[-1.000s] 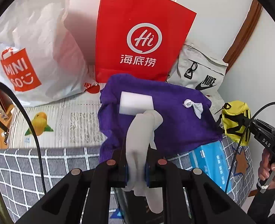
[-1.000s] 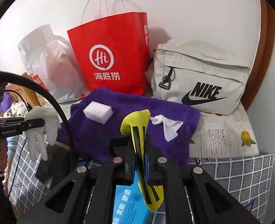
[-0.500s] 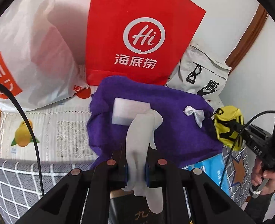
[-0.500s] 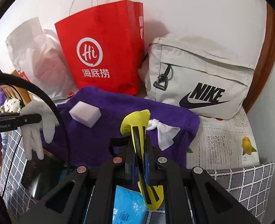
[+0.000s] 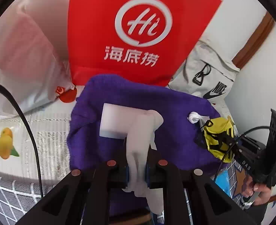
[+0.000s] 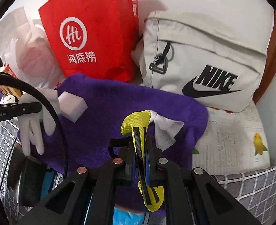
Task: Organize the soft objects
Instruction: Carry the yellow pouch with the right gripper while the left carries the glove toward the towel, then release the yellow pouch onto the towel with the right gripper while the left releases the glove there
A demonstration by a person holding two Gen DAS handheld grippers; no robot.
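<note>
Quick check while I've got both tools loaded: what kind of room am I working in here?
Probably a bedroom or other room at home. A grey checked cover and a fruit-print mat are spread over what looks like a bed, with a red shopping bag and a Nike bag leaning against the white wall.

I see a white glove (image 5: 139, 140), a yellow pouch (image 6: 138, 123) with black straps, a purple towel (image 6: 107, 112), a white sponge (image 6: 72, 106) and a white cloth (image 6: 166, 129). Red bag (image 5: 138, 28) has a white logo; the beige bag (image 6: 203, 60) a black logo. Grey cover (image 6: 250, 183) has a white grid.
</note>
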